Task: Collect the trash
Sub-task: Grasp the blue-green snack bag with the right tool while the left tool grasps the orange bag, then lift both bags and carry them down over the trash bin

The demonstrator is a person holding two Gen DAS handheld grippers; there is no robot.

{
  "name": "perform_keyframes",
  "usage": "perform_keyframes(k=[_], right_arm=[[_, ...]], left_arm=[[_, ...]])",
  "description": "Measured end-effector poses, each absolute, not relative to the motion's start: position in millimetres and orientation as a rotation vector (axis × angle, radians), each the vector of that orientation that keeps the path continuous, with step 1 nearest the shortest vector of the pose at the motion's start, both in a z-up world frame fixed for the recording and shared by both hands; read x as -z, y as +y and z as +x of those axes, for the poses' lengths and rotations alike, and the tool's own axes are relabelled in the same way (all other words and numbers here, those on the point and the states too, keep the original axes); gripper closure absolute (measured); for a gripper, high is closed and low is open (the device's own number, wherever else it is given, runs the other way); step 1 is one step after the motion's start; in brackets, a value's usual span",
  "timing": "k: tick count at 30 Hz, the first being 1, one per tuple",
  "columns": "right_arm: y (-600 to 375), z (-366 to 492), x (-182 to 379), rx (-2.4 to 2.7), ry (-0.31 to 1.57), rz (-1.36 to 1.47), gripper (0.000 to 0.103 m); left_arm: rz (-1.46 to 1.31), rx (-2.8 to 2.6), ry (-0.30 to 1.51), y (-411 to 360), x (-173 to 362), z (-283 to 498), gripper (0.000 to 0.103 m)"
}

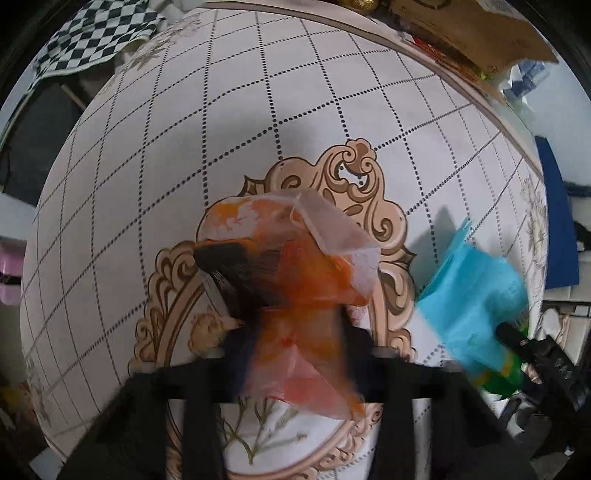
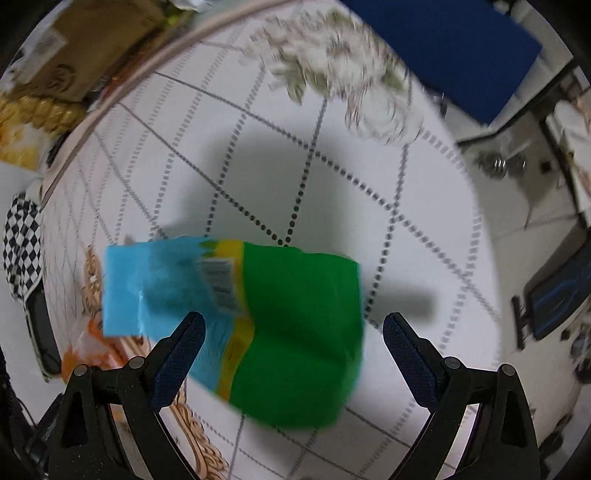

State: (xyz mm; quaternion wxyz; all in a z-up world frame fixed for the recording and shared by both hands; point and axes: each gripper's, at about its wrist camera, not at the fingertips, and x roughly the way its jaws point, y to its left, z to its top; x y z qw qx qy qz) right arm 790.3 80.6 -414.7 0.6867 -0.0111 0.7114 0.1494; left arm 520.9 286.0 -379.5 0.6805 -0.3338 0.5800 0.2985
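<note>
Spreading under both tools, the round worktop (image 1: 258, 92) with its dotted lattice and scroll print carries no bin that I can see, so the step in hand looks like carrying wrappers off it. The green and blue packet (image 2: 280, 325) sits blurred between the right hand-held gripper (image 2: 295, 325), whose jaws stand wide and apart from it; closing squarely across the green body should secure it. The left hand-held gripper (image 1: 291, 339) pinches the orange translucent wrapper (image 1: 295, 266). A checkered cloth (image 1: 96, 37) and cardboard box (image 1: 472, 33) crowd the far rim, well apart
</note>
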Motion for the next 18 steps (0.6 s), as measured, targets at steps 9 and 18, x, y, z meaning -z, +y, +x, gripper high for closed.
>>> perform_keyframes(k=[9,18], right_arm=[[88,771,398,-0.391,1.456,0.017,0.052],[77,733,339,-0.433,1.318,0.037,0.069]], left_arm=[[-0.563,-0.660,1.258,259,347,492,0.097],[-0.439,-0.632,1.151,224,295,480,0.097]])
